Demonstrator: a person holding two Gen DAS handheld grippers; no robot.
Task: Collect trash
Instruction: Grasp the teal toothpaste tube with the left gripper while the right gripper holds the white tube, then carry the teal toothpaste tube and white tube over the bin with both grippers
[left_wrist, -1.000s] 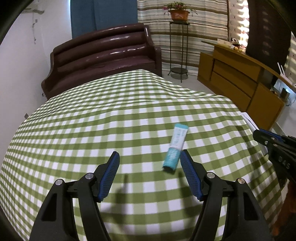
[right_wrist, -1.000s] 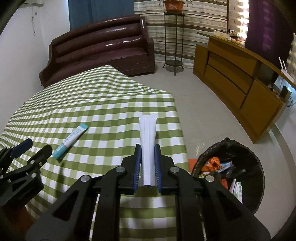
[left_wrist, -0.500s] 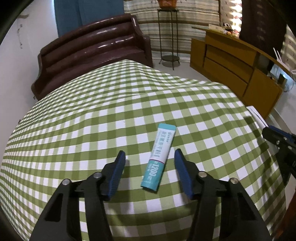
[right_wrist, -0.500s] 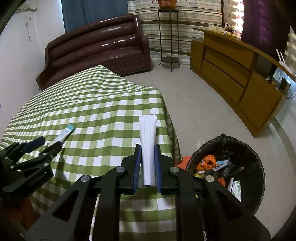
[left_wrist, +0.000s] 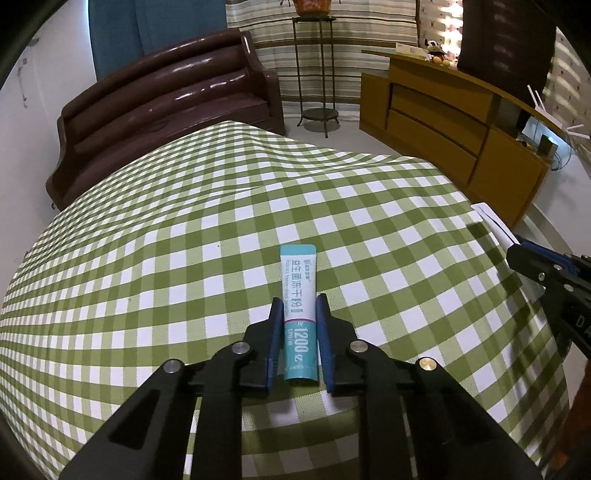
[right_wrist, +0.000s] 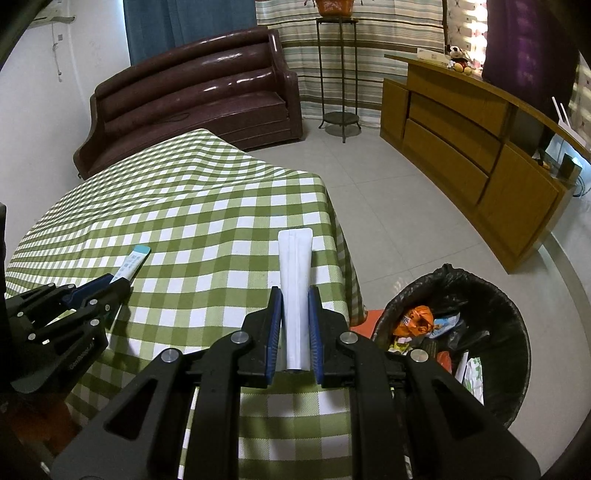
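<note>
A teal sachet lies flat on the green checked tablecloth. My left gripper is closing on it, and its blue pads press the sachet's two long edges. In the right wrist view the same sachet sticks out past the left gripper. My right gripper is shut on a long white sachet, held above the table's right edge. From the left wrist view the right gripper shows at the far right with the white sachet in it.
A black-lined trash bin with several wrappers inside stands on the tiled floor, right of the table. A dark brown sofa is beyond the table, a wooden cabinet along the right wall, and a metal plant stand between them.
The left gripper moved forward and down over the teal sachet and its jaws closed from wide apart onto it. The right gripper kept still with the white sachet.
</note>
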